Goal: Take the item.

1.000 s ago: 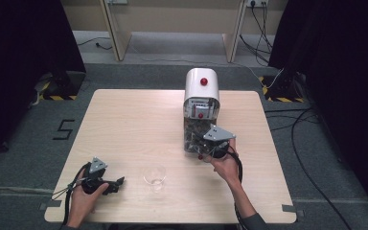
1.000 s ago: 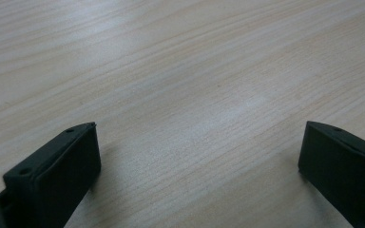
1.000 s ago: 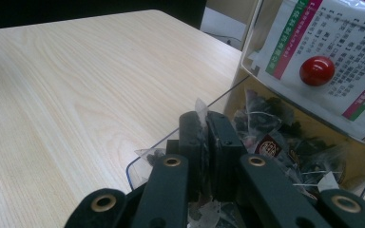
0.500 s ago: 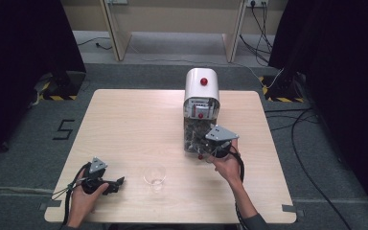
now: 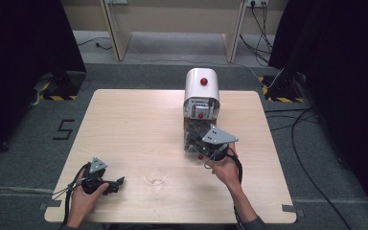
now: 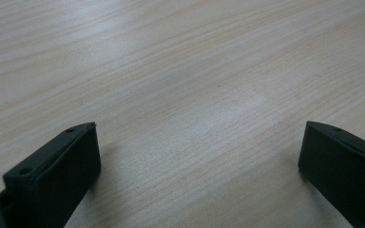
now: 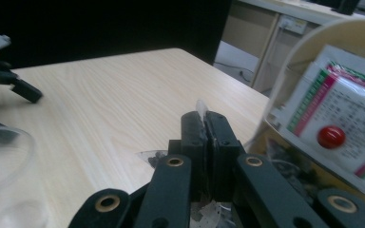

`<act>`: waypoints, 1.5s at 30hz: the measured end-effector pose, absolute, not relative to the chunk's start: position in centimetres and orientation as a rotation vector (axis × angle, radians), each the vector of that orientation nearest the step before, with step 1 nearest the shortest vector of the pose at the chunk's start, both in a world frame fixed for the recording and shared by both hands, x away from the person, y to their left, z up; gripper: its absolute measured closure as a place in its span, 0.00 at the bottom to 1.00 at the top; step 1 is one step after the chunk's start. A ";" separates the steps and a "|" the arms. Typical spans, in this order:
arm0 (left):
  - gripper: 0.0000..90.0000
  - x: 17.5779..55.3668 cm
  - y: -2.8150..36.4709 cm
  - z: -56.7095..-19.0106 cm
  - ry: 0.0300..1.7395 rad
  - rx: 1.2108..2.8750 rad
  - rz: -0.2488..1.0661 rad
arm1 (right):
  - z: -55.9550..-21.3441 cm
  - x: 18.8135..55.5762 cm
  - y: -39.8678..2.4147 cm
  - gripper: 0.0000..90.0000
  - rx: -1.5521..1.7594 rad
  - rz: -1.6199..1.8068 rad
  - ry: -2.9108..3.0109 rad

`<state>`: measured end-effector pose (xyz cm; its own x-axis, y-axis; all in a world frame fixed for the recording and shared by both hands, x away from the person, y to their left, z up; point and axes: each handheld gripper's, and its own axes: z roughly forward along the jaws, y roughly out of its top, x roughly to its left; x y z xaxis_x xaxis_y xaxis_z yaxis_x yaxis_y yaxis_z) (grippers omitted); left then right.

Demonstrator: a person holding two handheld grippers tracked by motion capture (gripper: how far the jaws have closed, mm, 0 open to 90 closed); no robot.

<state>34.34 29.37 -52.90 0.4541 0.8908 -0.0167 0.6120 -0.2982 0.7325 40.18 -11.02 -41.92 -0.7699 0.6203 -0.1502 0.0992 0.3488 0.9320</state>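
Roughly square light-wood table (image 5: 124, 124) on grey carpet, dark curtains both sides. Next down in size: white round-topped dispenser machine (image 5: 201, 86) with a red knob on top and a red button on its printed front label, standing upright at the table's far middle-right; its clear lower chamber holds dark bits. The right gripper view has the label and red button close on the right side.

Right gripper (image 5: 205, 152), black with a grey three-cornered plate on top, held in the person's right hand (image 5: 226, 168), sits right against the dispenser's lower front. In the right gripper view its jaws are pressed together, pinching a thin clear plastic edge (image 7: 202, 107) that sticks up between the tips; what that strip belongs to I cannot tell. Dark crumbs lie on the wood just below.

Left gripper (image 5: 116, 184) in the left hand (image 5: 84, 201) rests low at the near-left table edge, well apart from the dispenser. The left gripper view has its jaws wide apart, bare wood between, nothing held.

Small clear plastic cup (image 5: 154, 176) stands upright on the near table, between the two grippers, just beside the left one's tips, not touched.
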 end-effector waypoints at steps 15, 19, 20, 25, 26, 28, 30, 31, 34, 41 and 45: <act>0.00 34.3 29.4 -52.9 1.251 2.025 0.525 | -41.4 37.6 -7.9 0.97 0.486 1.521 2.213; 0.00 34.3 29.4 -52.9 1.251 2.026 0.525 | -41.5 37.0 -7.1 0.97 0.455 1.548 2.241; 0.00 34.3 29.4 -52.9 1.251 2.026 0.525 | -41.5 36.9 -6.9 0.97 0.447 1.555 2.245; 0.00 34.3 29.4 -52.9 1.251 2.026 0.525 | -41.5 36.3 -6.3 0.97 0.419 1.587 2.268; 0.00 34.3 29.4 -52.9 1.251 2.026 0.525 | -41.5 36.2 -6.1 0.97 0.412 1.592 2.275; 0.00 34.3 29.4 -52.9 1.251 2.026 0.525 | -41.6 35.9 -5.9 0.97 0.400 1.601 2.288; 0.00 34.3 29.4 -52.9 1.251 2.026 0.525 | -41.7 35.7 -5.6 0.97 0.390 1.610 2.302; 0.00 34.3 29.4 -52.9 1.251 2.026 0.525 | -41.7 35.6 -5.4 0.97 0.383 1.615 2.312; 0.00 34.3 29.4 -52.9 1.250 2.026 0.525 | -41.9 35.3 -5.0 0.97 0.365 1.619 2.330; 0.00 34.3 29.4 -52.9 1.251 2.026 0.525 | -42.4 34.9 -4.2 0.97 0.333 1.631 2.368; 0.00 34.3 29.4 -52.9 1.251 2.026 0.526 | -42.9 34.6 -3.5 0.97 0.315 1.615 2.395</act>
